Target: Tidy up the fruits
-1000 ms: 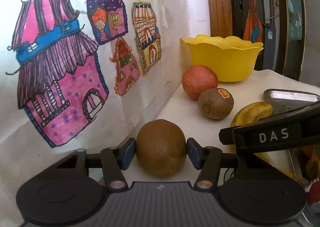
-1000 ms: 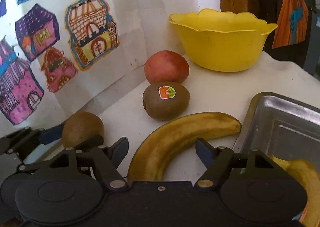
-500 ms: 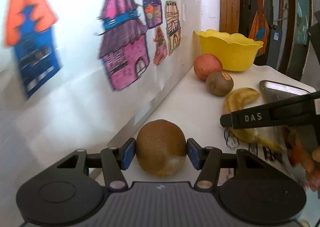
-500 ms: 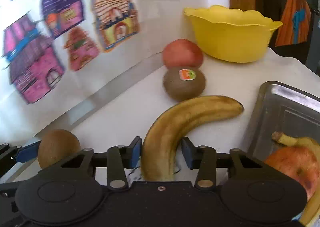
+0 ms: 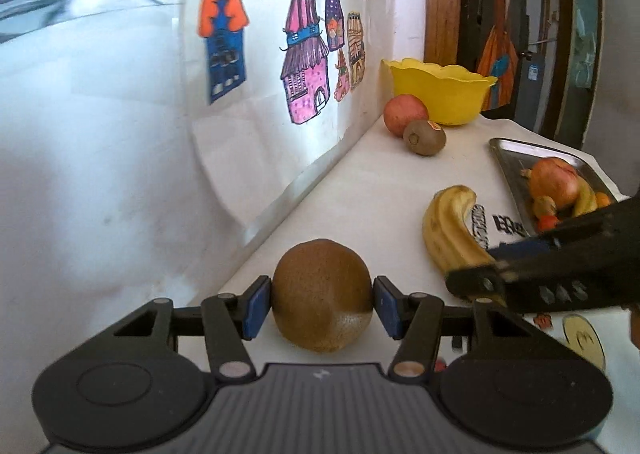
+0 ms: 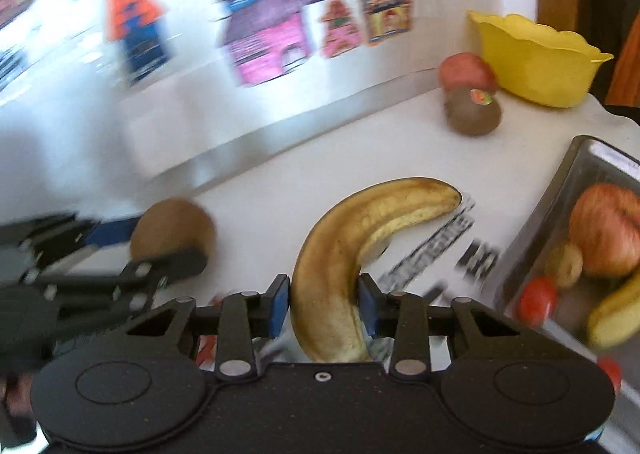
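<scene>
Both cameras have drawn back from the yellow scalloped plastic bowl (image 5: 440,94) since a second ago. Blue pads of the left hand-held gripper (image 5: 322,306) are clamped on a fuzzy brown kiwi (image 5: 322,294) over the white bench (image 5: 360,198). Pads of the right hand-held gripper (image 6: 323,304) have closed on the browned, curved yellow banana (image 6: 352,254) near its stem end. Both fruits look light and soft: a gentle squeeze across the middle should avoid bruising. Other fruit lies in the metal tray (image 6: 560,206).
</scene>
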`<move>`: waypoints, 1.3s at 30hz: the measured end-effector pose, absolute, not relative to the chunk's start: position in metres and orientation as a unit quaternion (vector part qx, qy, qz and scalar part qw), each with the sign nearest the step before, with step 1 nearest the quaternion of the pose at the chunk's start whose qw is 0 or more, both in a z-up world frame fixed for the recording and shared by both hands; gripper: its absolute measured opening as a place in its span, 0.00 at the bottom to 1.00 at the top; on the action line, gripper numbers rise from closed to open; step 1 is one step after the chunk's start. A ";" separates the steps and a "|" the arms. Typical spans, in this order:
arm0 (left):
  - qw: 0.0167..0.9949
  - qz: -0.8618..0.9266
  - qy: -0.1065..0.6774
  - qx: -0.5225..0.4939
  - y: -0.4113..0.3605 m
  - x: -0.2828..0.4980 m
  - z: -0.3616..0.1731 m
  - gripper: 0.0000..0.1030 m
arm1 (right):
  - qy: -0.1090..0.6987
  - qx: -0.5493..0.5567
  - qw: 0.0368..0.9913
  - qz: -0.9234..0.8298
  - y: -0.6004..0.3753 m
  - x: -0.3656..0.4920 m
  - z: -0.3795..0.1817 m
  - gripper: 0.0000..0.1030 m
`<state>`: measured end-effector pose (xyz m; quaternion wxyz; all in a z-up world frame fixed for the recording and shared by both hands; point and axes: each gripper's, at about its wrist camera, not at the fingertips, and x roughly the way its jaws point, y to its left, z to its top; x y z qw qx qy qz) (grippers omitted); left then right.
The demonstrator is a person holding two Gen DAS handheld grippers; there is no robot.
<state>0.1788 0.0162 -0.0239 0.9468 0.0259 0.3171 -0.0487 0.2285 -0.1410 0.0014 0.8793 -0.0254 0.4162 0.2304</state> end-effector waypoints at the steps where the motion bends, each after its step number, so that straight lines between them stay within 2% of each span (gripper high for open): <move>1: 0.946 -0.052 0.318 0.024 0.018 0.172 -0.023 0.58 | 0.414 -0.029 0.878 0.237 -0.141 0.217 0.003 0.37; 10: 0.946 -0.058 0.320 -0.012 0.028 0.150 -0.023 0.58 | 0.363 -0.085 0.894 0.249 -0.137 0.147 0.017 0.39; 17: 0.946 -0.055 0.318 -0.029 0.032 0.151 -0.027 0.62 | 0.339 -0.076 0.912 0.217 -0.127 0.149 0.004 0.54; 25: 0.945 -0.048 0.317 -0.062 0.040 0.151 -0.035 0.74 | 0.333 -0.078 0.922 0.182 -0.117 0.163 -0.009 0.59; 27: 0.947 -0.044 0.311 -0.063 0.039 0.151 -0.036 0.74 | 0.330 -0.078 0.924 0.178 -0.117 0.166 -0.012 0.69; 29: 0.949 -0.041 0.308 -0.054 0.036 0.151 -0.037 0.76 | 0.332 -0.076 0.924 0.173 -0.116 0.170 -0.014 0.75; 33: 0.951 -0.038 0.304 -0.051 0.033 0.151 -0.038 0.79 | 0.337 -0.077 0.923 0.170 -0.114 0.175 -0.016 0.80; 37: 0.951 -0.032 0.303 -0.050 0.032 0.153 -0.037 0.78 | 0.342 -0.071 0.921 0.172 -0.116 0.180 -0.018 0.81; 39: 0.951 -0.029 0.303 -0.051 0.033 0.153 -0.037 0.74 | 0.344 -0.064 0.920 0.174 -0.117 0.181 -0.018 0.78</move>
